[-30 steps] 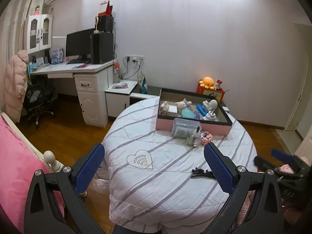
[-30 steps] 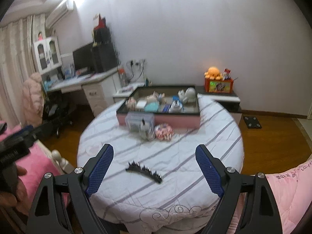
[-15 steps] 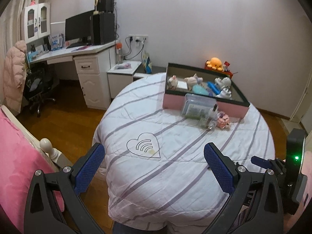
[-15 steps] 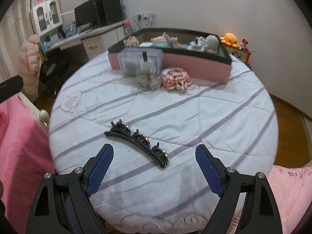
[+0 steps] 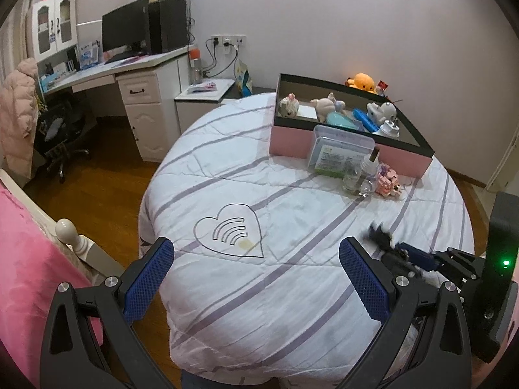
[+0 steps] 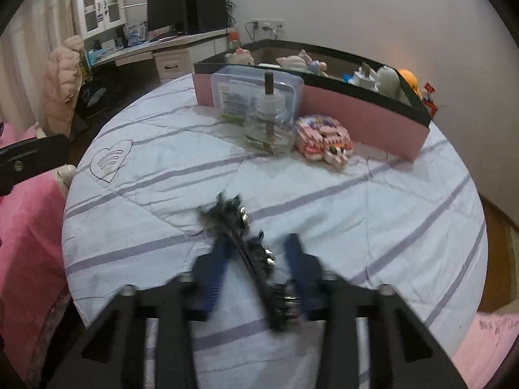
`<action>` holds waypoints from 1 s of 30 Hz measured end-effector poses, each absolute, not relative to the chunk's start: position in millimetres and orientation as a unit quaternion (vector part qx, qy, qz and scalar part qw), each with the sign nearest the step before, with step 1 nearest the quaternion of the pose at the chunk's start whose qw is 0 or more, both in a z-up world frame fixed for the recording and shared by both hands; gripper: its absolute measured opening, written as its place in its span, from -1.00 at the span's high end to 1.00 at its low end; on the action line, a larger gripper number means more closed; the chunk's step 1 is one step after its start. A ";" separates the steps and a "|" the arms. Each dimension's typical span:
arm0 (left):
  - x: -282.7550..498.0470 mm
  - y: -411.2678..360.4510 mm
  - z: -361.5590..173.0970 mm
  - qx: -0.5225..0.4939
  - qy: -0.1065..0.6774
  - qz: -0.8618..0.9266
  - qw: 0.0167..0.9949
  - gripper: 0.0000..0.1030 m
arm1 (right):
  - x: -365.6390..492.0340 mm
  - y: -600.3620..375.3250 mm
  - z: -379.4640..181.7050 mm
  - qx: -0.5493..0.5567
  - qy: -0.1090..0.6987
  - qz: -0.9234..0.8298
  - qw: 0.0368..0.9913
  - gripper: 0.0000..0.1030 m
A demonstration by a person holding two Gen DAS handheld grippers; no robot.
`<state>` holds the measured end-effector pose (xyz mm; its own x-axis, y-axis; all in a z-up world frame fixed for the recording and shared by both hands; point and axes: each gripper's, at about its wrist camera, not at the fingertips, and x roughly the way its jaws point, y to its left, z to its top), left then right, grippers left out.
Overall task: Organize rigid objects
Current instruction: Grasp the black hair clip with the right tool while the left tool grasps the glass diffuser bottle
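A long black hair clip [image 6: 246,249] with studs lies on the striped round table [image 6: 373,214]. My right gripper [image 6: 259,249] is down over it, its blue fingers [image 6: 220,259] partly closed on either side of the clip; the view is blurred and contact is unclear. In the left wrist view the clip [image 5: 379,236] shows at the table's right with the right gripper [image 5: 418,256] on it. My left gripper [image 5: 256,269] is open and empty above the table's near edge. A pink box [image 5: 402,152] with toys stands at the back.
In front of the box stand a clear plastic case [image 6: 256,94], a glass bottle [image 6: 267,126] and a pink block toy [image 6: 324,139]. A desk [image 5: 107,74] and chair are at left, a pink bed [image 5: 19,259] at near left.
My right gripper dropped to the table and its fingers narrowed around the hair clip. The left gripper came a little closer to the table and stayed open.
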<state>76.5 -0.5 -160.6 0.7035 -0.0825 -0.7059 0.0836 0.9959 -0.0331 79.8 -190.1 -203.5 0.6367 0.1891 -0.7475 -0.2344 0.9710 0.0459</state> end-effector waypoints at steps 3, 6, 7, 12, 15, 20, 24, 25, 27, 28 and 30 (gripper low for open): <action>80.2 -7.0 -162.7 0.006 0.385 -0.049 0.922 -1.00 | 80.5 -194.1 -203.0 -0.021 0.404 0.122 0.906 0.66; 84.1 -13.3 -163.7 0.010 0.385 -0.053 0.921 -1.00 | 80.6 -202.2 -199.9 -0.004 0.395 0.121 0.911 0.66; 85.6 -15.9 -163.5 0.011 0.384 -0.056 0.922 -1.00 | 80.8 -205.6 -198.2 0.003 0.392 0.121 0.912 0.66; 99.6 -36.8 -160.2 0.018 0.373 -0.075 0.925 -1.00 | 82.8 -221.4 -189.4 0.025 0.386 0.121 0.914 0.66; 112.8 -55.9 -159.1 0.022 0.368 -0.092 0.925 -1.00 | 83.3 -233.3 -184.1 0.037 0.382 0.111 0.917 0.65; 136.4 -87.2 -168.1 0.035 0.375 -0.116 0.919 -1.00 | 87.0 -256.2 -181.4 0.059 0.380 0.086 0.919 0.65; 154.7 -108.8 -184.4 0.052 0.389 -0.120 0.912 -1.00 | 92.5 -274.6 -182.3 0.079 0.380 0.072 0.919 0.65; 158.5 -112.2 -188.5 0.056 0.393 -0.120 0.910 -0.99 | 94.0 -278.5 -182.3 0.082 0.379 0.070 0.919 0.65; 166.9 -119.2 -196.9 0.062 0.401 -0.120 0.906 -0.99 | 96.4 -284.7 -182.4 0.085 0.378 0.068 0.919 0.65; 171.3 -122.3 -201.1 0.064 0.405 -0.119 0.904 -0.99 | 98.3 -287.6 -182.7 0.087 0.377 0.067 0.920 0.65; 178.7 -125.4 -206.8 0.064 0.412 -0.115 0.902 -0.99 | 101.4 -291.3 -183.5 0.089 0.377 0.066 0.920 0.65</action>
<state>178.7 -125.4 -206.8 0.6341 -0.1551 -0.7575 0.2606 0.9652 0.0204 101.4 -291.3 -183.5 0.7071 0.1885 -0.6815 -0.0542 0.9754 0.2136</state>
